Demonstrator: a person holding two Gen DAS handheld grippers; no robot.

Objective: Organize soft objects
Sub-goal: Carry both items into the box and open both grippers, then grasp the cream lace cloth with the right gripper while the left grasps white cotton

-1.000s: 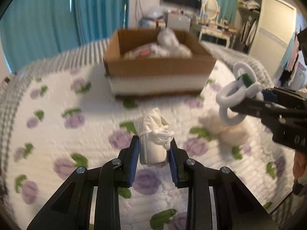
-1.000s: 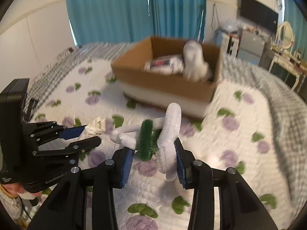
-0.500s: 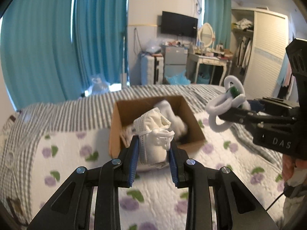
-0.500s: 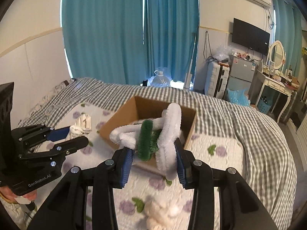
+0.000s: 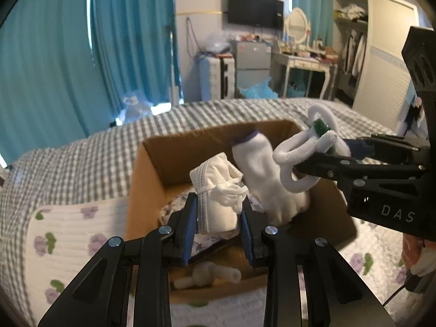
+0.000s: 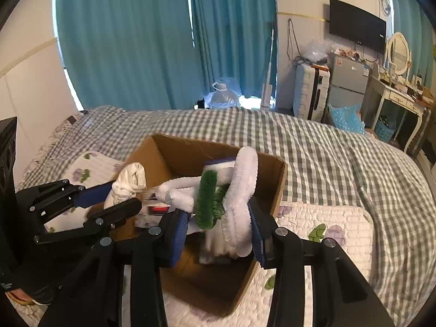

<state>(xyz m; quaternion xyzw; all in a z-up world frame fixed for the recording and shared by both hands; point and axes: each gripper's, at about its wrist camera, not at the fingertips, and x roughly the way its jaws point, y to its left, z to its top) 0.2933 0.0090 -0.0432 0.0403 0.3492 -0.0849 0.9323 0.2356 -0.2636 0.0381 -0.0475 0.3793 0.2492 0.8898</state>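
Moved since earlier: both my grippers have come in from out over the quilt and now hang over the cardboard box (image 5: 147,190), each with its load still pinched.
Left gripper (image 5: 219,227): my jaws are closed part-way on a rolled white cloth bundle (image 5: 216,190) tied with cord, above the box's middle.
Right gripper (image 6: 218,227): my jaws are clamped on a white and green fuzzy loop toy (image 6: 218,190), held above the box on its right side.
Inside the box: a white sock (image 5: 261,174) with a dark cuff stands upright; a small white fuzzy piece (image 5: 207,273) lies at the near wall.
Writing: "DAS" reads on the right gripper's body; other lettering is too blurred.
Surface: the box sits on a floral quilt (image 6: 327,223) over a grey checked bed (image 6: 327,147).
Room: teal curtains (image 6: 130,41) behind the box; a wall television (image 6: 357,28) to their right.
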